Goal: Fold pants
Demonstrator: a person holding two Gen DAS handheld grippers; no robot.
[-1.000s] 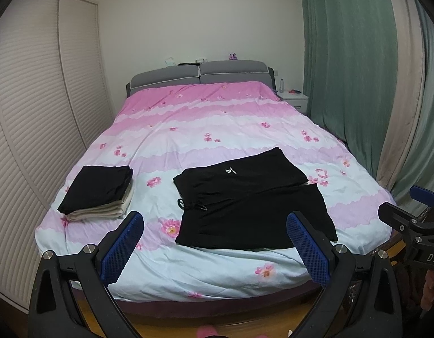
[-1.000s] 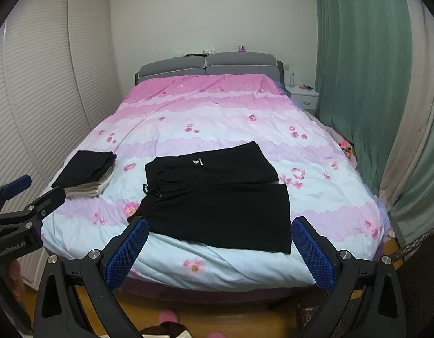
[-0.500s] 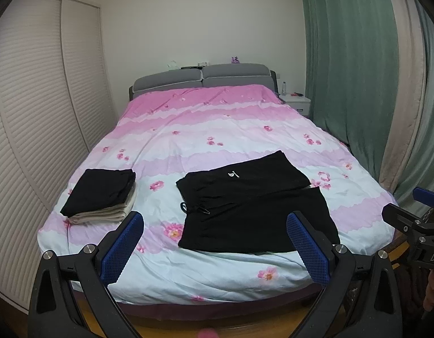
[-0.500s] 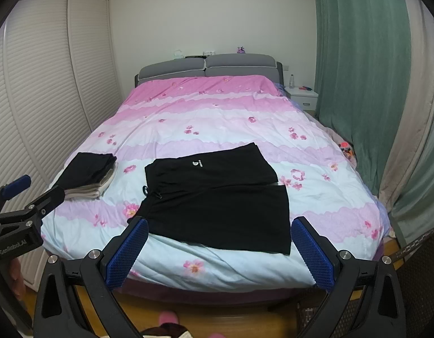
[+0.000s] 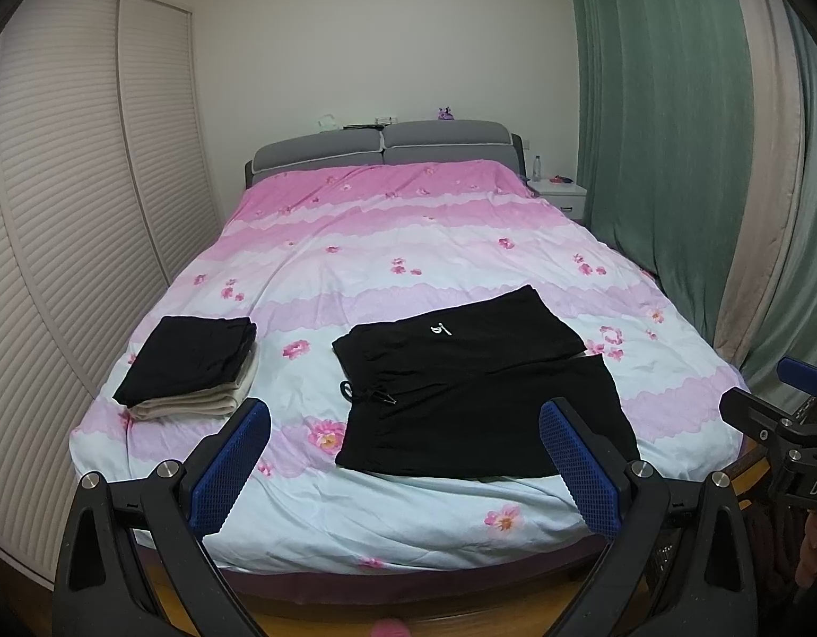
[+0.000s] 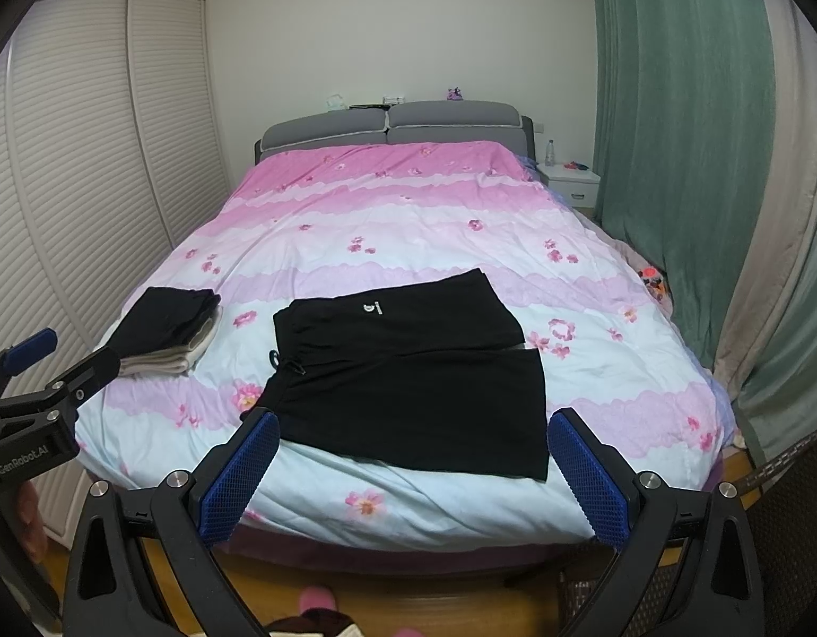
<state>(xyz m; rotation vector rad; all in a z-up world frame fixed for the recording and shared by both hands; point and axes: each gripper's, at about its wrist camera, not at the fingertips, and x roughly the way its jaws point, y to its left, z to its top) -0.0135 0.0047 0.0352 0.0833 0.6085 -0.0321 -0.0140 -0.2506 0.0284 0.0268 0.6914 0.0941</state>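
Black pants lie flat near the foot of the bed, waistband to the left with a drawstring, legs to the right; they also show in the right wrist view. My left gripper is open and empty, held back from the foot of the bed. My right gripper is open and empty, also short of the bed's edge. Each gripper shows at the edge of the other's view.
A stack of folded black and beige clothes lies at the bed's left side. The pink floral duvet covers the bed. A slatted wardrobe stands left, green curtains and a nightstand right.
Both grippers have tilted or pulled back a little, so the bed sits lower in view. The pants and the stack have not moved.
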